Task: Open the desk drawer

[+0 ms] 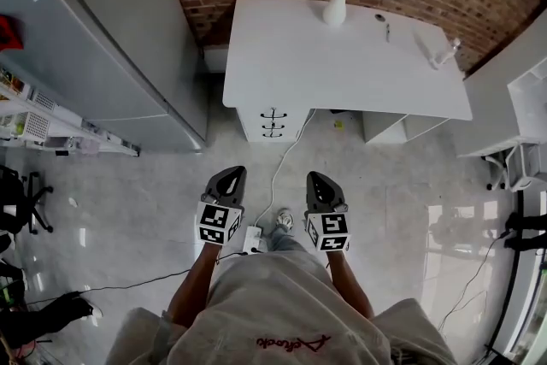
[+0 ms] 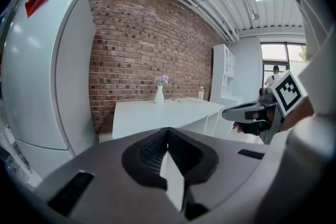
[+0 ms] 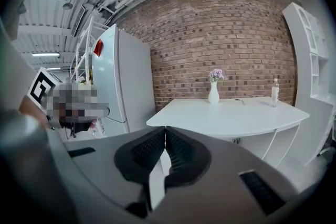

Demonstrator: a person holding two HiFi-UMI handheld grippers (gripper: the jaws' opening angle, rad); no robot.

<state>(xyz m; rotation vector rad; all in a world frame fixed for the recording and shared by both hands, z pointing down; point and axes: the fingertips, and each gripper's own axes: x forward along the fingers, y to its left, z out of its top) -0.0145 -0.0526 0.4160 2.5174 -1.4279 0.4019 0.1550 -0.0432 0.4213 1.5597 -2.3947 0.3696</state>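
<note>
In the head view the person stands on the tiled floor, well apart from the white worktop (image 1: 342, 64) that runs along the brick wall. The drawer unit (image 1: 273, 122) sits under the worktop's left end, with three dark handles stacked on its front and all the drawers shut. The left tool (image 1: 231, 173) and right tool (image 1: 314, 179) are held out level in front of the body, both pointing at the desk. A white cable (image 1: 286, 154) trails across the floor from the desk toward the person's feet.

The left gripper view shows its jaws pressed together with nothing between them. Beyond them are the worktop, a vase (image 2: 159, 93) and a fridge (image 2: 47, 71), all far off.

In the right gripper view the jaws are also pressed together and empty. The drawers cannot be seen from here.

The step in hand looks like the approach, with the pull itself not yet started. To do it well, step over the cable and come in square to the drawer front. Lower one tool to handle height, spread its jaws before reaching the handle, pinch the handle at its middle and pull straight back.
</note>
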